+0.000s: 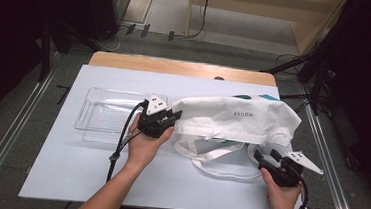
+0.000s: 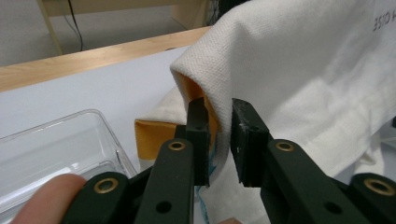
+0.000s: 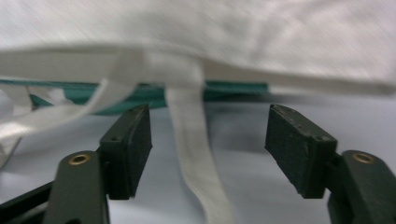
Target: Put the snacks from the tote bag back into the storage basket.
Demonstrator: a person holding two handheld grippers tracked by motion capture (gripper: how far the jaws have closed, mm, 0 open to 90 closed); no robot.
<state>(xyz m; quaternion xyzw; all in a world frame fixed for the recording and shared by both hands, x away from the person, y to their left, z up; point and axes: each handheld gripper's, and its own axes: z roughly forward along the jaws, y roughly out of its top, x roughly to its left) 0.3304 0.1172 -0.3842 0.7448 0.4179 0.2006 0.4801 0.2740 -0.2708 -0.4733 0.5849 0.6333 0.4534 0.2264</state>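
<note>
A white bag (image 1: pixel 235 119) lies across the right half of the worktop (image 1: pixel 68 165), its straps (image 1: pixel 209 159) looping toward the near edge. The left tool (image 1: pixel 171 117) pinches the bag's left edge, a fold of cloth between its jaws, with a yellow lining (image 2: pixel 154 133) showing there. A clear tray (image 1: pixel 97 115) sits just left of that hand. The right tool (image 1: pixel 264 156) is spread wide at the near right, a strap running between its jaws untouched.

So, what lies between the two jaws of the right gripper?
In the right gripper view, a white strap of the bag runs through the gap of the open right gripper; neither jaw touches it.
</note>
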